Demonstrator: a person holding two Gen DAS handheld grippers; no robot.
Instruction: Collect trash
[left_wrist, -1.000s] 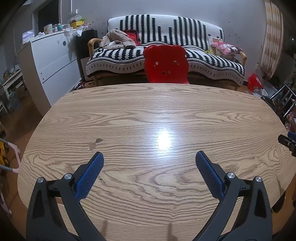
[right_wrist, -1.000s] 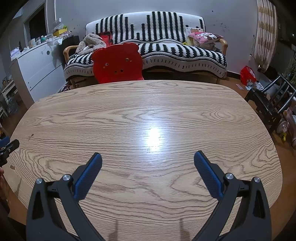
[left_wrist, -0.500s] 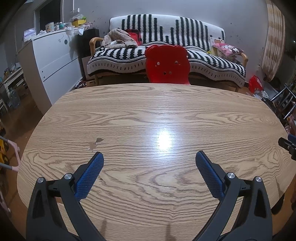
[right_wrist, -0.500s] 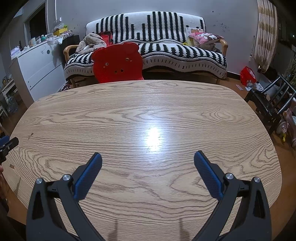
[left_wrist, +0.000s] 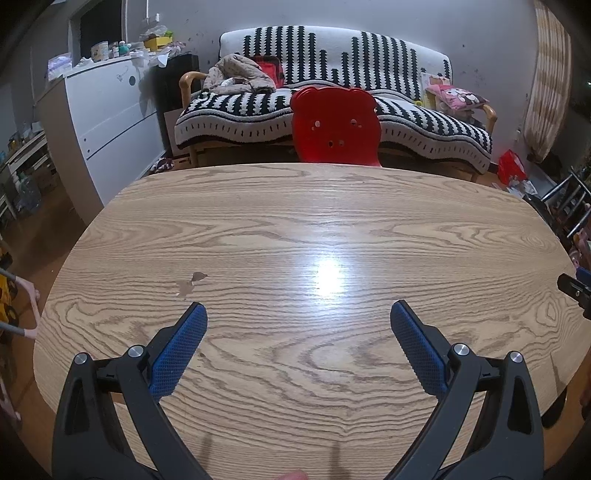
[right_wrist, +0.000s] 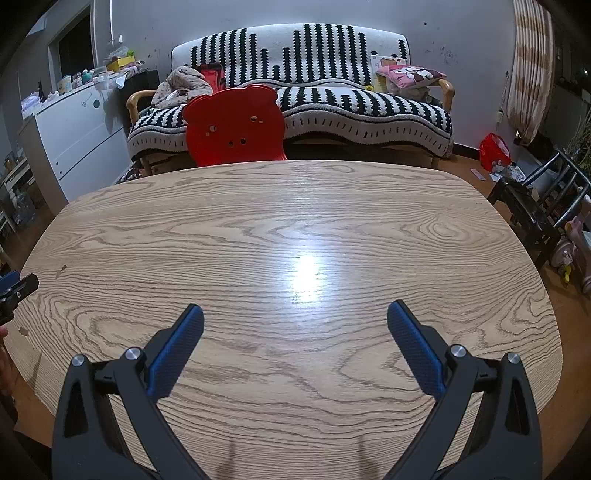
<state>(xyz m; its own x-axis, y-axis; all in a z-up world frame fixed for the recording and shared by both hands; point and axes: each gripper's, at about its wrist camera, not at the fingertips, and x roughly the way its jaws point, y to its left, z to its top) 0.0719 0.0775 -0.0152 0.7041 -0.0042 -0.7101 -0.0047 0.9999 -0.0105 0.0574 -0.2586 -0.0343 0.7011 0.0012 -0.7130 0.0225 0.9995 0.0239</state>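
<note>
My left gripper (left_wrist: 297, 314) is open and empty, held over the near part of an oval wooden table (left_wrist: 295, 221). My right gripper (right_wrist: 295, 314) is open and empty over the same table (right_wrist: 280, 206), to the right of the left one. A small brown chip or scrap (left_wrist: 197, 276) with a pale mark beside it lies on the tabletop just ahead of the left gripper's left finger; it also shows near the left edge in the right wrist view (right_wrist: 62, 268). I see no other trash on the table.
A red bear-shaped chair back (left_wrist: 335, 125) stands at the table's far edge. Behind it is a black-and-white striped sofa (left_wrist: 332, 99) with clothes and a pink cushion. A white dresser (left_wrist: 107, 122) stands at the left. A red bag (right_wrist: 494, 151) and a dark chair (right_wrist: 535, 206) are at the right.
Both grippers have stayed open and almost still; the left wrist view has shifted only slightly.
</note>
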